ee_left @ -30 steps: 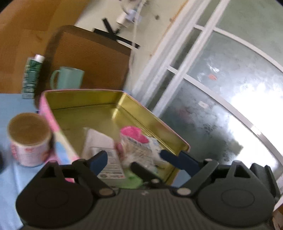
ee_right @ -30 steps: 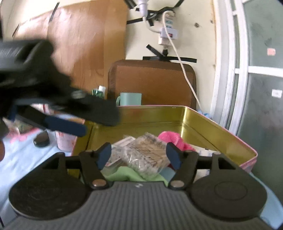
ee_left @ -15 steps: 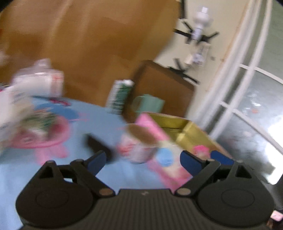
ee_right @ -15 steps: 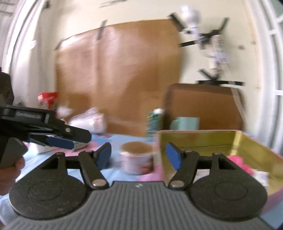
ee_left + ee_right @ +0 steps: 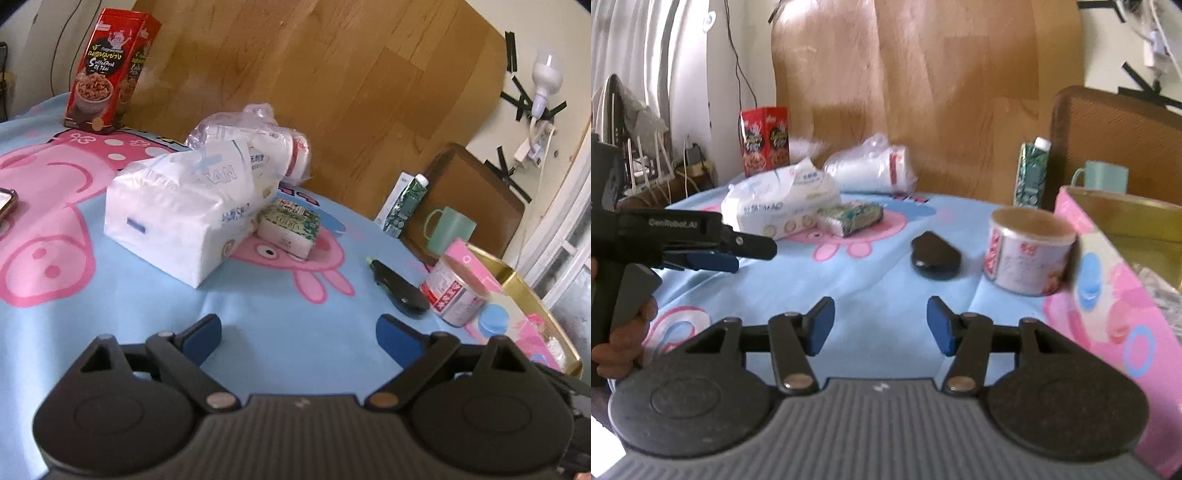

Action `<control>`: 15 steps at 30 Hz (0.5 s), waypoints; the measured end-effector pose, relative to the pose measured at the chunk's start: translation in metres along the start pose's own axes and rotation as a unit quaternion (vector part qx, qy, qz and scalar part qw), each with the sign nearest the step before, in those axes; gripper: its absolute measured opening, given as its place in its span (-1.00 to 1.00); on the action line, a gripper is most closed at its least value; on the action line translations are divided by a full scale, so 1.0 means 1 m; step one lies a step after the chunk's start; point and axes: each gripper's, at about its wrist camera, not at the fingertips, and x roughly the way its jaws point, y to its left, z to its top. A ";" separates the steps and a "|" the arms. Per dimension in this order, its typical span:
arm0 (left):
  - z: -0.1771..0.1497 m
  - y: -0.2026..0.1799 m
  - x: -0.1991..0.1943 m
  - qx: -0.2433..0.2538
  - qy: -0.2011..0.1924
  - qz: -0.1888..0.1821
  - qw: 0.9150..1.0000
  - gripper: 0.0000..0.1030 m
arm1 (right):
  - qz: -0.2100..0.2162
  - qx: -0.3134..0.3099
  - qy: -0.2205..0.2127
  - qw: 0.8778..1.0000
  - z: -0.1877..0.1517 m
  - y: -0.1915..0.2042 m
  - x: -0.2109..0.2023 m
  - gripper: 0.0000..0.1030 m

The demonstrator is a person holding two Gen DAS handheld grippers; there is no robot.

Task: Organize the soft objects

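Both grippers empty, facing the soft packs on the blue cartoon tablecloth [image 5: 258, 317].

The left gripper [image 5: 299, 334] gapes wide; the right gripper [image 5: 881, 325], jaws just narrowing, holds nothing. At eleven o'clock of the left one lies the white tissue pack [image 5: 184, 218]: light, squashy, slippery film, probably best pinched across its narrow end. The small green pack [image 5: 290, 229] touches it; the pink tin [image 5: 1115, 295] sits right.

Your desk wears a matt printed cloth [image 5: 280, 332]. The tissue pack [image 5: 177, 218] is crinkly glossy plastic, the tin [image 5: 1126, 236] shiny gold metal inside, the backboard [image 5: 332, 74] smooth wood.
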 end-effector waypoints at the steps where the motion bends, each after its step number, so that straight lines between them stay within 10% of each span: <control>1: 0.000 -0.001 0.000 0.003 -0.001 -0.001 1.000 0.83 | 0.000 0.001 0.004 1.000 0.000 0.001 0.002 0.12; 15: -0.003 0.003 -0.004 -0.005 -0.017 -0.033 0.999 0.85 | -0.005 -0.002 0.049 0.999 -0.005 0.011 0.024 0.14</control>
